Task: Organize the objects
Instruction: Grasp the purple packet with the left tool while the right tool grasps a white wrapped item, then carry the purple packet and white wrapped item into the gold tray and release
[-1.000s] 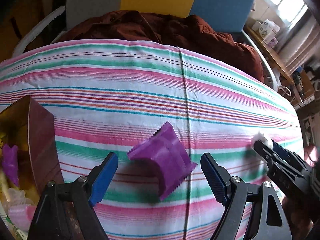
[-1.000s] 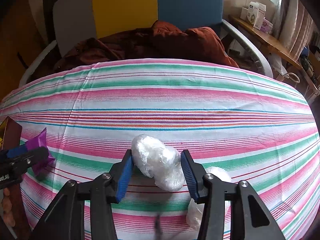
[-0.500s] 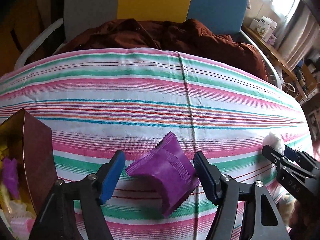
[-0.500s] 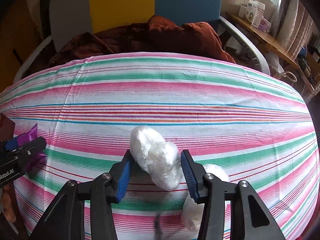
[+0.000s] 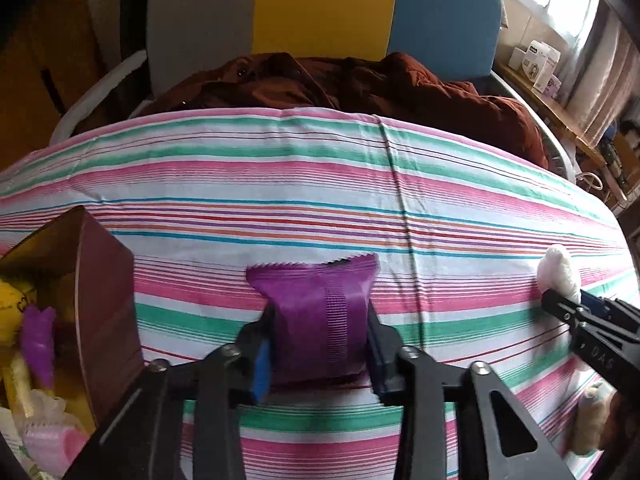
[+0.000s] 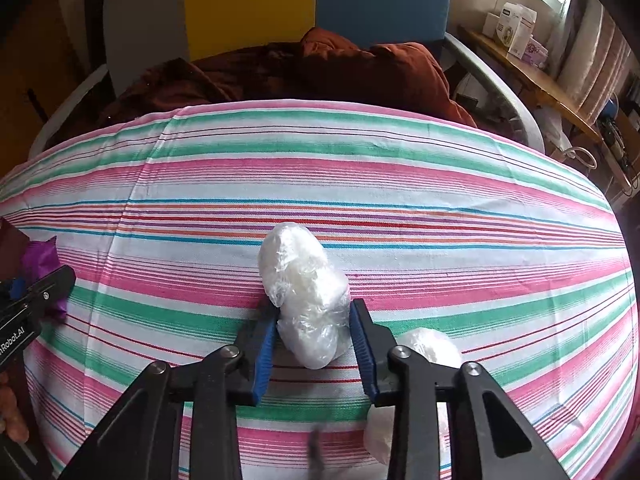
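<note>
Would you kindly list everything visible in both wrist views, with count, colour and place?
purple packet: one, purple, on the cloth, pinched by the left claw
wrapped bundles: two, white; one between the right claw's pads, one just behind its right finger
box: one, brown, open, left edge of the cloth, holding purple, yellow and pink items
striped cloth: one, pink, green and white, covering the surface
brown garment: one, heaped beyond the cloth
chair back: one, grey, yellow, blue panels
small boxes: a few, white, on the far right shelf
left claw: shut on the packet
right claw: jaws closing, pads pressing the bundle
</note>
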A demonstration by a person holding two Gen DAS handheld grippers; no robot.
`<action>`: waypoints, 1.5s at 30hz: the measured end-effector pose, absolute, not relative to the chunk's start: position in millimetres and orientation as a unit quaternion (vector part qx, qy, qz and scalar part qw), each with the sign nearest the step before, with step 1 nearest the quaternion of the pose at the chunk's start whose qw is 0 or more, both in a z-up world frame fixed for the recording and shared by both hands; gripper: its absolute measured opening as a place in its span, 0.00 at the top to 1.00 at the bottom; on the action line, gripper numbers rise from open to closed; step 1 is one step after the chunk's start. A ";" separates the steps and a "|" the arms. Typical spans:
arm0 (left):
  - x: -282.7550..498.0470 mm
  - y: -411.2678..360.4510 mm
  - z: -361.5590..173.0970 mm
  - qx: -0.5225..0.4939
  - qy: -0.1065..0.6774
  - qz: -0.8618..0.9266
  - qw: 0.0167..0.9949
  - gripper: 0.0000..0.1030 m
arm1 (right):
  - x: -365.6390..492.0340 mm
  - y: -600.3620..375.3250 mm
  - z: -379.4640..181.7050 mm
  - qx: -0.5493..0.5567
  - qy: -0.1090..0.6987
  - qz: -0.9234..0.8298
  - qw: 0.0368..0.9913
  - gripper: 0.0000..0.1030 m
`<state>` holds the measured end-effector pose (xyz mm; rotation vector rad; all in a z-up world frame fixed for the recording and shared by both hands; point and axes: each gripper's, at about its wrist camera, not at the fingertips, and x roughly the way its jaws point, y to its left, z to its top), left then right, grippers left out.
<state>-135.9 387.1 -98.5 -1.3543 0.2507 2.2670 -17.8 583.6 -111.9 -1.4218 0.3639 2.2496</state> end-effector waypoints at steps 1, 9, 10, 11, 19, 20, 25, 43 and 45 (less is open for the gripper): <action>-135.7 386.3 -98.1 -0.495 0.092 0.829 0.243 0.65 | -17.4 583.8 -110.9 -0.513 0.134 0.818 0.223 0.67; -118.7 390.4 -89.5 -0.479 0.109 0.826 0.278 0.66 | -17.8 579.9 -94.0 -0.475 0.169 0.848 0.166 0.68; -116.0 389.4 -87.4 -0.475 0.110 0.826 0.282 0.66 | -18.5 576.7 -92.2 -0.472 0.167 0.851 0.158 0.68; -111.7 387.9 -83.4 -0.467 0.114 0.828 0.289 0.66 | -21.2 573.6 -92.7 -0.471 0.165 0.853 0.152 0.68; -83.9 366.5 -49.6 -0.420 0.131 0.841 0.315 0.66 | -24.9 549.8 -92.4 -0.477 0.139 0.860 0.115 0.68; -80.5 361.4 -43.8 -0.415 0.131 0.842 0.318 0.66 | -25.1 545.5 -91.7 -0.478 0.136 0.861 0.111 0.68; -63.8 331.6 -19.5 -0.391 0.125 0.853 0.322 0.66 | -24.9 532.7 -92.6 -0.484 0.126 0.860 0.102 0.68; -42.7 209.4 9.7 -0.357 0.086 0.889 0.273 0.65 | -27.9 437.6 -67.6 -0.485 0.101 0.867 0.059 0.68; -41.9 198.0 10.7 -0.355 0.084 0.892 0.268 0.65 | -27.1 424.5 -62.4 -0.479 0.106 0.870 0.050 0.68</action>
